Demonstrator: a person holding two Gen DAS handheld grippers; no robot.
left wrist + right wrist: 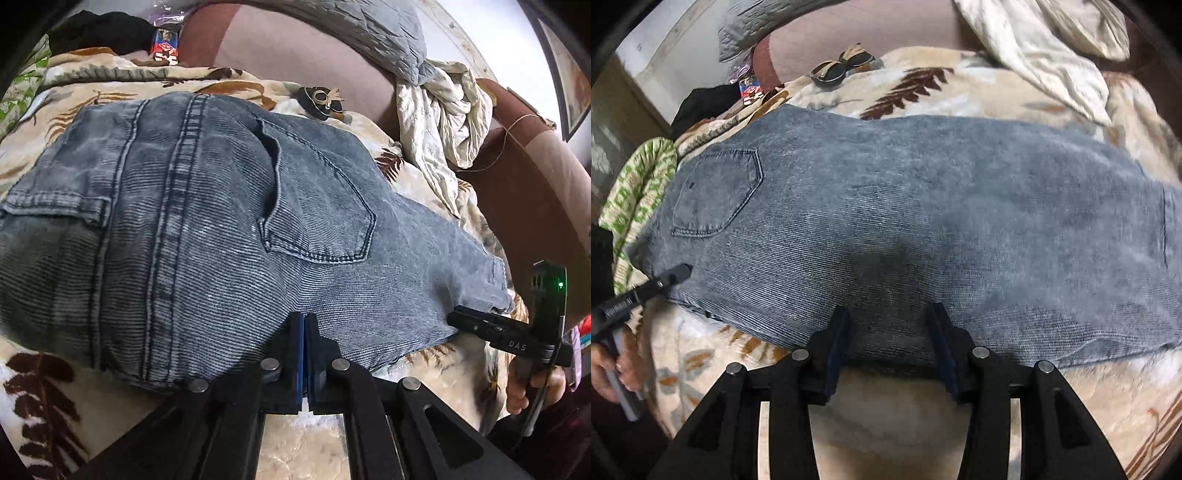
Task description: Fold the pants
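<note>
left gripper pinched shut on jeans; right gripper spread

white letters "das" on the black body of the right gripper — faint white lettering on the left gripper body, too blurred to read

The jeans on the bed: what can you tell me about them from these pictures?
The jeans are faded grey-blue denim, lying fairly flat on a leaf-patterned blanket, seat side up, with a stitched back pocket and heavy double seams showing. The legs seem laid one over the other. The left tongs are shut at the near edge, apparently pinching it; the right tongs are open over that same edge.
</note>
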